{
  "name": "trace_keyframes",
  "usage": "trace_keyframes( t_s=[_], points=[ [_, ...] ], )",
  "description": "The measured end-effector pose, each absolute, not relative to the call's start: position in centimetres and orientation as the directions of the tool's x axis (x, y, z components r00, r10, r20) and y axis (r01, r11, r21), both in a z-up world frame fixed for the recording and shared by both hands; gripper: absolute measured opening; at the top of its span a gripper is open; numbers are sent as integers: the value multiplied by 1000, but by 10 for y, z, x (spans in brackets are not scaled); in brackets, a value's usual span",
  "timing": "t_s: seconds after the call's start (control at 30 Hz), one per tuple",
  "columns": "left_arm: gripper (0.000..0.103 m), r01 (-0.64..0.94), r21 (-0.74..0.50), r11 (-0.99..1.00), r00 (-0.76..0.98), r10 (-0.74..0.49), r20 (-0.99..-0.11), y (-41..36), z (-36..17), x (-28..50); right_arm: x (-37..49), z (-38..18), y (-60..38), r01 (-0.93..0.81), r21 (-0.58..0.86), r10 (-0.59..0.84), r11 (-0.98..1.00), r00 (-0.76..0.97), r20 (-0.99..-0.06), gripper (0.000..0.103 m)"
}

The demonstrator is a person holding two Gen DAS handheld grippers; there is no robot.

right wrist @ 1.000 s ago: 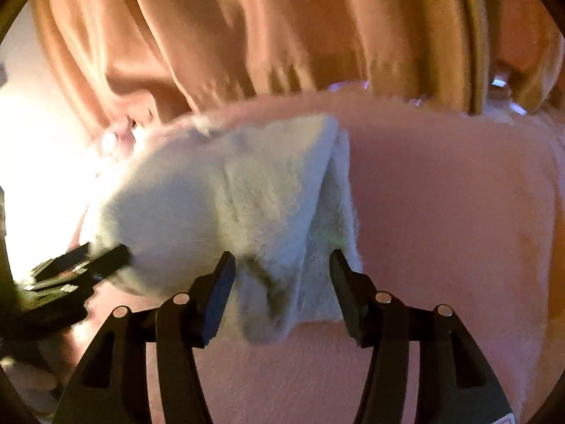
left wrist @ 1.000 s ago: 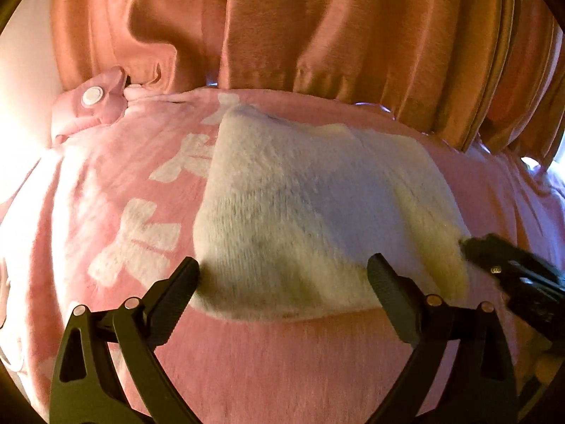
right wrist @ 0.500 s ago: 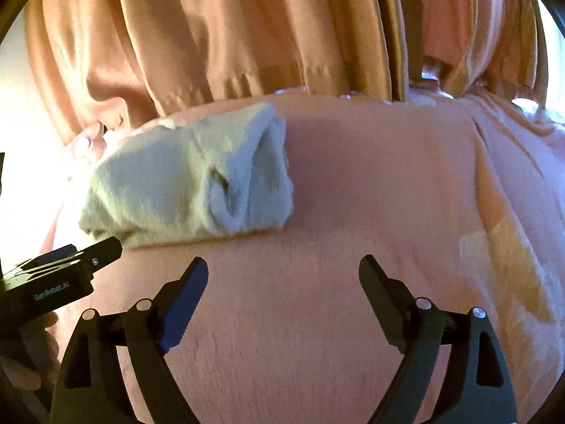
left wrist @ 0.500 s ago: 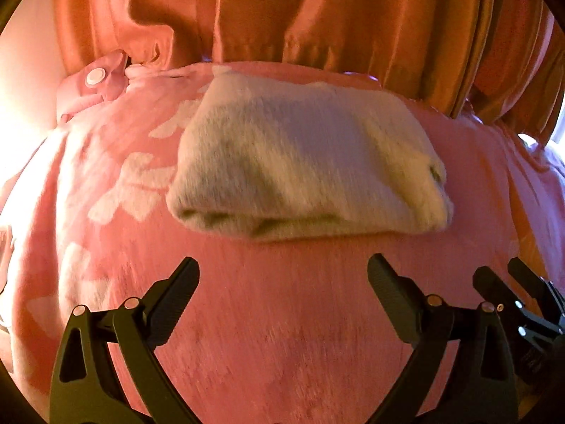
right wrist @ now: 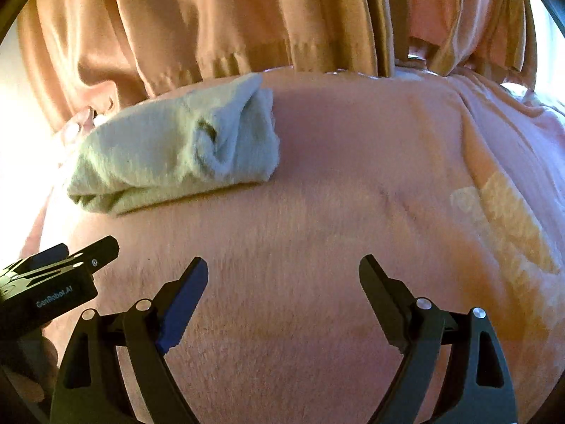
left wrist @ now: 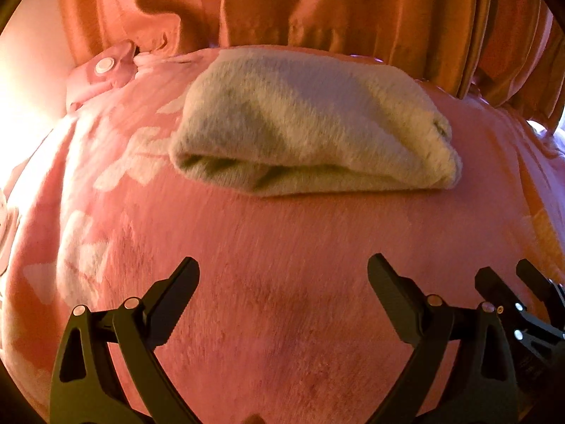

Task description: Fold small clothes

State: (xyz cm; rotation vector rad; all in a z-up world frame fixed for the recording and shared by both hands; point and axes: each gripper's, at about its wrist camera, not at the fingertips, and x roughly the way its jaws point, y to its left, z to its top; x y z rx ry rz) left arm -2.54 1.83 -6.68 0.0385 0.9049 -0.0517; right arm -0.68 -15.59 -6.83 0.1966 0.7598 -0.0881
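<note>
A small cream-white fuzzy garment (left wrist: 310, 127) lies folded into a thick bundle on a pink fleece blanket (left wrist: 282, 265). It also shows in the right wrist view (right wrist: 176, 145), up and to the left. My left gripper (left wrist: 282, 275) is open and empty, a good way in front of the bundle. My right gripper (right wrist: 282, 275) is open and empty, in front of and to the right of the bundle. The right gripper shows at the left view's right edge (left wrist: 519, 293); the left gripper shows at the right view's left edge (right wrist: 63, 268).
Orange-brown curtains (left wrist: 317, 7) hang right behind the blanket's far edge. A pink tab with a white snap button (left wrist: 104, 67) lies at the far left of the blanket. White bow patterns (left wrist: 141, 162) mark the blanket's left part. Bright light washes out the left side.
Both grippers have let go of the white garment, opened wide and pulled back toward me. The garment now lies folded by itself on the blanket.
</note>
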Motion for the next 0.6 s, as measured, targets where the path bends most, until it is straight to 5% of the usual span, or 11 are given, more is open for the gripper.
trace_keyframes(
  t_s=[0.6],
  points=[
    [94,6,42,999,634,29,-773,23,-84,-50,-13,-78,-132,112,108,-7,988,723,-691,87]
  ],
)
